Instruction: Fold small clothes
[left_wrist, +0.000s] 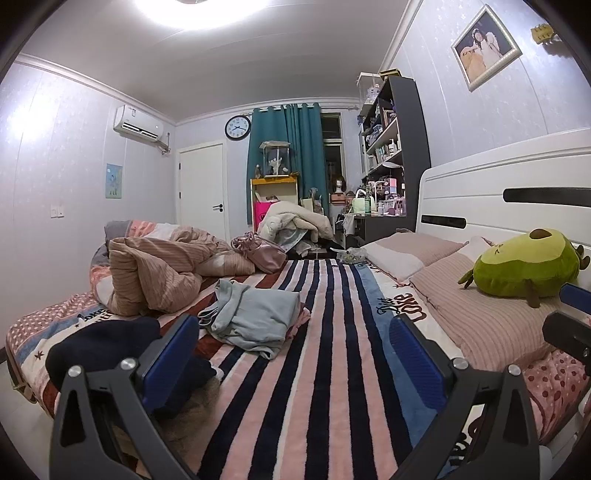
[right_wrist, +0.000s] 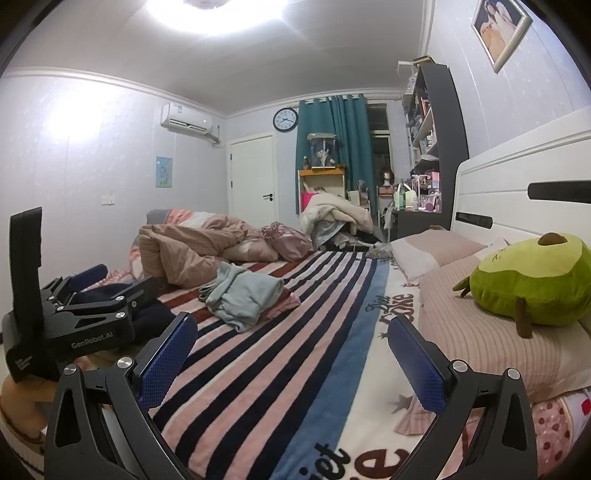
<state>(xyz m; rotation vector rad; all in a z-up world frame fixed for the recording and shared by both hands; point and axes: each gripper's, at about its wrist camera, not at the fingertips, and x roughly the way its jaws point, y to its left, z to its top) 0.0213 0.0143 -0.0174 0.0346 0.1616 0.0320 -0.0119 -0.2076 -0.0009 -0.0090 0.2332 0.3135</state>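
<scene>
A crumpled light blue garment (left_wrist: 255, 317) (right_wrist: 243, 295) lies on the striped blanket (left_wrist: 332, 369) (right_wrist: 280, 369), with a pink garment (left_wrist: 303, 316) (right_wrist: 282, 304) peeking out beneath it. A dark navy garment (left_wrist: 99, 347) (right_wrist: 151, 315) sits at the bed's left edge. My left gripper (left_wrist: 295, 354) (right_wrist: 118, 282) is open and holds nothing; its left finger (left_wrist: 171, 358) stands over the navy garment. My right gripper (right_wrist: 291, 365) is open too, low over the blanket, well short of the blue garment. Part of it shows at the right edge of the left wrist view (left_wrist: 569, 325).
A rumpled tan duvet (left_wrist: 155, 273) and a pink satin bag (left_wrist: 262, 251) lie at the far left of the bed. Pillows (left_wrist: 480, 317) and a green avocado plush (left_wrist: 528, 266) line the white headboard (left_wrist: 498, 192) on the right. A cluttered desk and shelves stand beyond.
</scene>
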